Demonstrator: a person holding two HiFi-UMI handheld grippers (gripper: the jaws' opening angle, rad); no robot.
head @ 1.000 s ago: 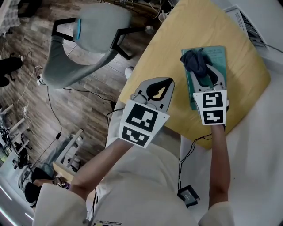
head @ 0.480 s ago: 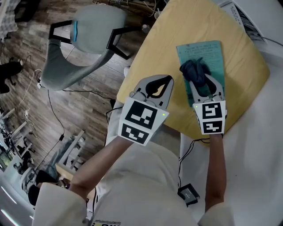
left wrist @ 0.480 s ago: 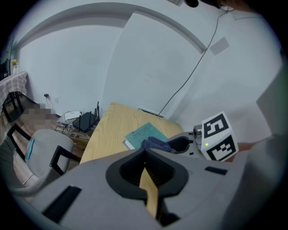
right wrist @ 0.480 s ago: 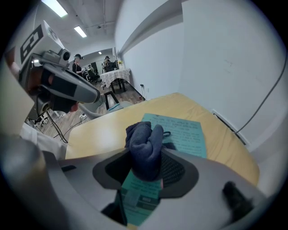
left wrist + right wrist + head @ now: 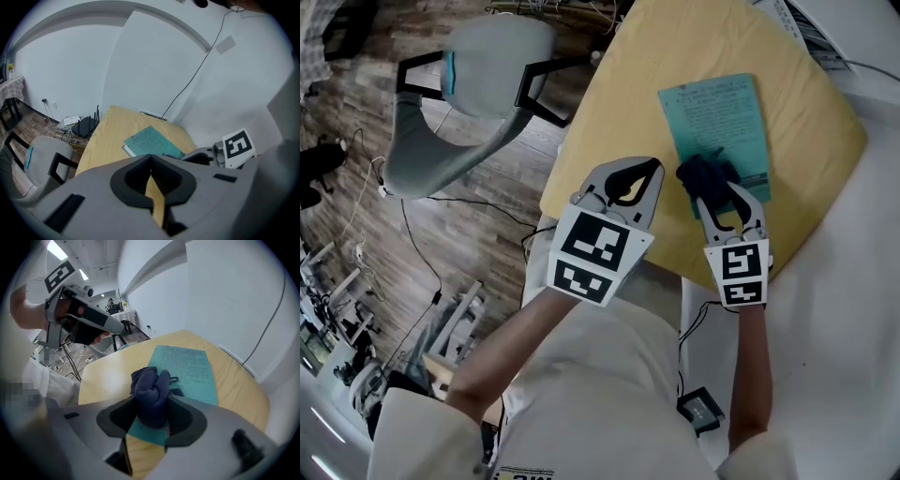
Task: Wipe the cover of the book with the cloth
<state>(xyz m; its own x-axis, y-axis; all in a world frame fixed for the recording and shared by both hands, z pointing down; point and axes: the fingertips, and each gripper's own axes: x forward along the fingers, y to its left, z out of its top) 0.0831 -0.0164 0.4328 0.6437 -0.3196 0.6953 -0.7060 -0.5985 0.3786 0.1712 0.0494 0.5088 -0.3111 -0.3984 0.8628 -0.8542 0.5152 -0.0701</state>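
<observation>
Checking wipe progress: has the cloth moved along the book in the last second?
Yes. The cloth, held by the right hand-held gripper, has slid along the book from its far end toward its near edge.

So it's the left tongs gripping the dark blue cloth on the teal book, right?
Not the left. The right tongs grip the dark blue cloth on the teal book; the right gripper view shows it pinched between them. The left tongs are shut on nothing.
</observation>
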